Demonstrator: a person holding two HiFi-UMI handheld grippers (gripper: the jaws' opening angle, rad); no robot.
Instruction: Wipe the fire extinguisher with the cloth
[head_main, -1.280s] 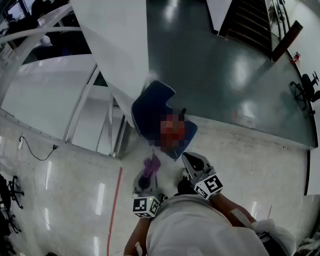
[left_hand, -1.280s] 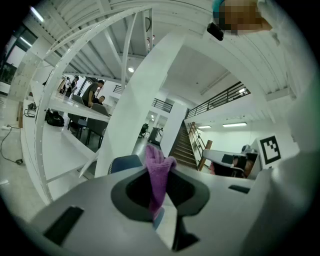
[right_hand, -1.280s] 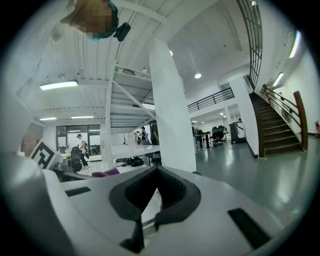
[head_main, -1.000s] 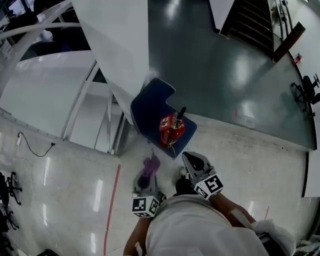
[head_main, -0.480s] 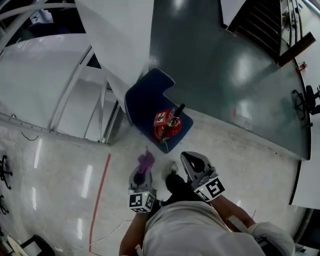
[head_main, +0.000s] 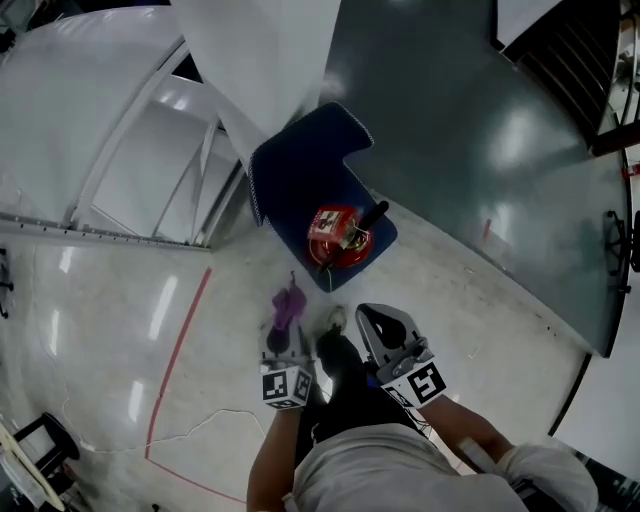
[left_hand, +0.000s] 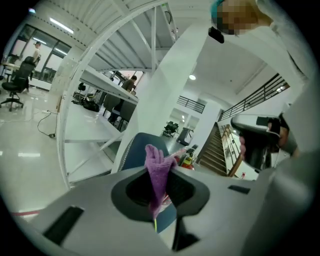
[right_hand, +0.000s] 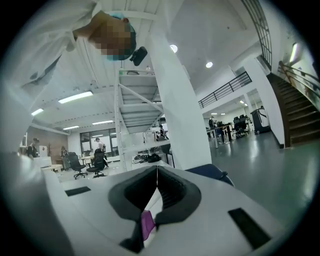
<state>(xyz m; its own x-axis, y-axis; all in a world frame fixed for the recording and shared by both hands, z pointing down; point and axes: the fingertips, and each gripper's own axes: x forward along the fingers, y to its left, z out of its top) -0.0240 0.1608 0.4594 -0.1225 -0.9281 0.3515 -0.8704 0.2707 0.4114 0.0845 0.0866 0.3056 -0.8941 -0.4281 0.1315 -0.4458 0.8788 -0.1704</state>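
Note:
In the head view the red fire extinguisher (head_main: 338, 238), with a black handle, stands on a blue pad (head_main: 300, 180) on the floor ahead of me. My left gripper (head_main: 286, 328) is shut on a purple cloth (head_main: 289, 303), which sticks up from its tips, short of the extinguisher. The right gripper (head_main: 373, 314) is shut and empty, level with the left one. In the left gripper view the cloth (left_hand: 159, 167) hangs pinched between the jaws, with the blue pad (left_hand: 134, 150) and a bit of the extinguisher (left_hand: 187, 160) behind. The right gripper view shows the cloth (right_hand: 147, 224) below its closed jaws.
A white slanted column (head_main: 265, 60) and a white stair frame (head_main: 150, 130) rise beside the pad. A red line (head_main: 175, 350) marks the pale floor at left. Dark glossy floor (head_main: 470, 140) lies beyond. My dark shoe (head_main: 335, 345) is between the grippers.
I have come closer: the extinguisher and blue pad sit lower and nearer in the head view. Both grippers keep the same pose, the cloth still pinched in the left.

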